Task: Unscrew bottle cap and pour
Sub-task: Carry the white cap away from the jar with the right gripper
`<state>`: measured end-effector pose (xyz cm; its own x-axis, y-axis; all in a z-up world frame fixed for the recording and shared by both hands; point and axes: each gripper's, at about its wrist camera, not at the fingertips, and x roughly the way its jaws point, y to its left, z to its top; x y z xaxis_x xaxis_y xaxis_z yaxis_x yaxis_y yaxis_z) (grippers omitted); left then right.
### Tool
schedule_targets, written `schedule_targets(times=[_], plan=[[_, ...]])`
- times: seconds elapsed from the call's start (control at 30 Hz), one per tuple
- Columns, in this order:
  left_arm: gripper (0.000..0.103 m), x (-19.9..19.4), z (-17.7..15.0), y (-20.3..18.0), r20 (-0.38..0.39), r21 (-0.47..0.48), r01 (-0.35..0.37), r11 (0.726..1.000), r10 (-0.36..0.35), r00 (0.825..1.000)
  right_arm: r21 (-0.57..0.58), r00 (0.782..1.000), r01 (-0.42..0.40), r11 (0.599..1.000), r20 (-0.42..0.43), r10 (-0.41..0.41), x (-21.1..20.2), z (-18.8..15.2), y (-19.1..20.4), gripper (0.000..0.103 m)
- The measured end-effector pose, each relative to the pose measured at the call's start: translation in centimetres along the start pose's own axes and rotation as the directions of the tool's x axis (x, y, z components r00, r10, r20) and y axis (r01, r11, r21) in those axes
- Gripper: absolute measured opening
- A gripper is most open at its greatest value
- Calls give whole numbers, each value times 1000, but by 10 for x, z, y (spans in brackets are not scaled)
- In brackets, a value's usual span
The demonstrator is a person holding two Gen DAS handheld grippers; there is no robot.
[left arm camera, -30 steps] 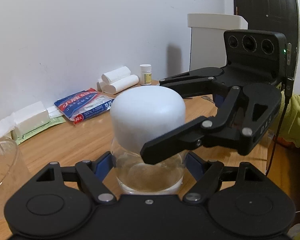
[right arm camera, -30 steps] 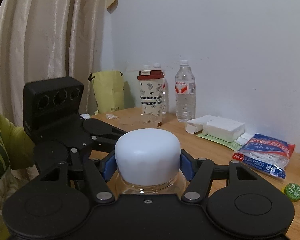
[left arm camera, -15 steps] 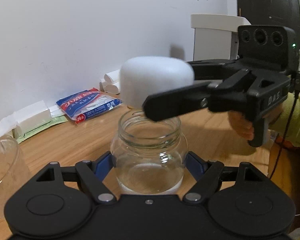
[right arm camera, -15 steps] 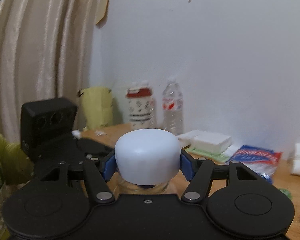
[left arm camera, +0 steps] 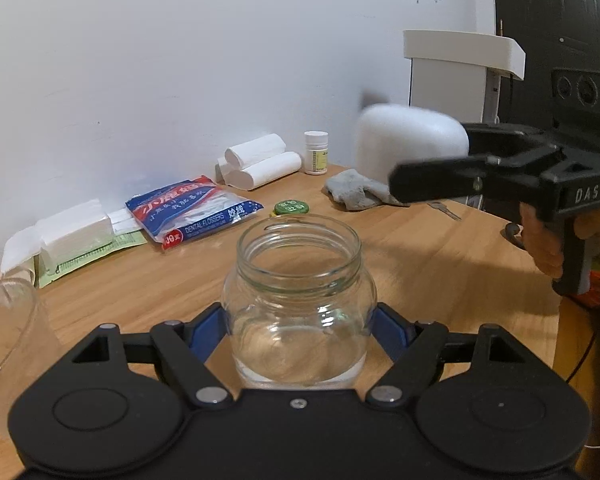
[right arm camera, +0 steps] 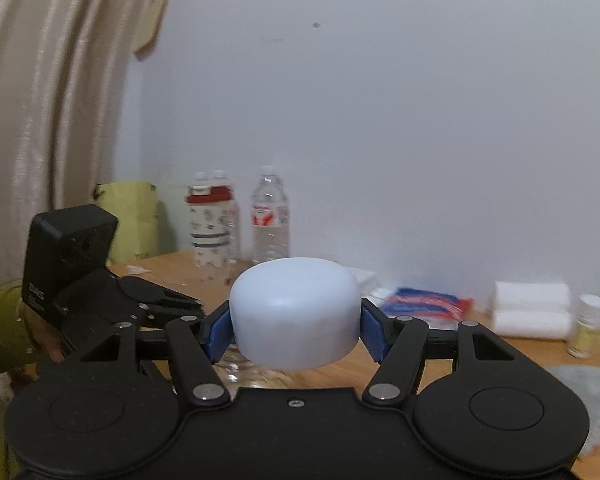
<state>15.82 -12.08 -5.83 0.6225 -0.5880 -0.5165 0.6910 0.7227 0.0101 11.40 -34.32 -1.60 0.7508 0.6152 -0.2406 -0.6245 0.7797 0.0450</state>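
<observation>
Jar open, cap lifted clear.
Left tongs (left arm camera: 299, 320) clamp the uncapped glass jar (left arm camera: 299, 304) upright on the counter (left arm camera: 440, 264); to its right and higher, right tongs (right arm camera: 296, 326) grip the white cap (right arm camera: 295, 312) by its sides.

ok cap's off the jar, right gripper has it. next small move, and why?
Probably lower the white cap to bare table and release: the right gripper holds it in the air, clear of the glass jar, which the left gripper clamps, mouth open.
</observation>
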Motion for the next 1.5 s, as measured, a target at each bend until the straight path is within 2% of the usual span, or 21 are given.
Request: schedule_targets(times=[0.17, 0.23, 0.37, 0.6, 1.2, 1.37, 1.5], plan=[[80, 2, 0, -1, -1, -7, -12, 1000, 12, 1000, 27, 991, 111, 993, -73, -109, 1, -11, -5, 69], [80, 3, 1, -2, -2, -7, -17, 1000, 17, 1000, 45, 980, 169, 985, -117, -163, 3, -18, -7, 69], [80, 3, 2, -3, -3, -8, -25, 1000, 25, 1000, 85, 960, 237, 968, -173, -220, 9, -29, -11, 69], [80, 5, 3, -8, -10, -9, -36, 999, 36, 999, 84, 942, 271, 959, -227, -246, 20, -42, -10, 69], [80, 8, 6, -6, -17, -31, -50, 998, 50, 999, 16, 894, 271, 962, -374, -246, 42, -47, -2, 69], [80, 8, 7, -5, -23, -36, -53, 998, 52, 998, 29, 892, 271, 962, -384, -239, 44, -47, -2, 69], [90, 9, 7, -2, -49, -57, -71, 996, 68, 996, 35, 890, 276, 961, -387, -242, 45, -47, -2, 69]])
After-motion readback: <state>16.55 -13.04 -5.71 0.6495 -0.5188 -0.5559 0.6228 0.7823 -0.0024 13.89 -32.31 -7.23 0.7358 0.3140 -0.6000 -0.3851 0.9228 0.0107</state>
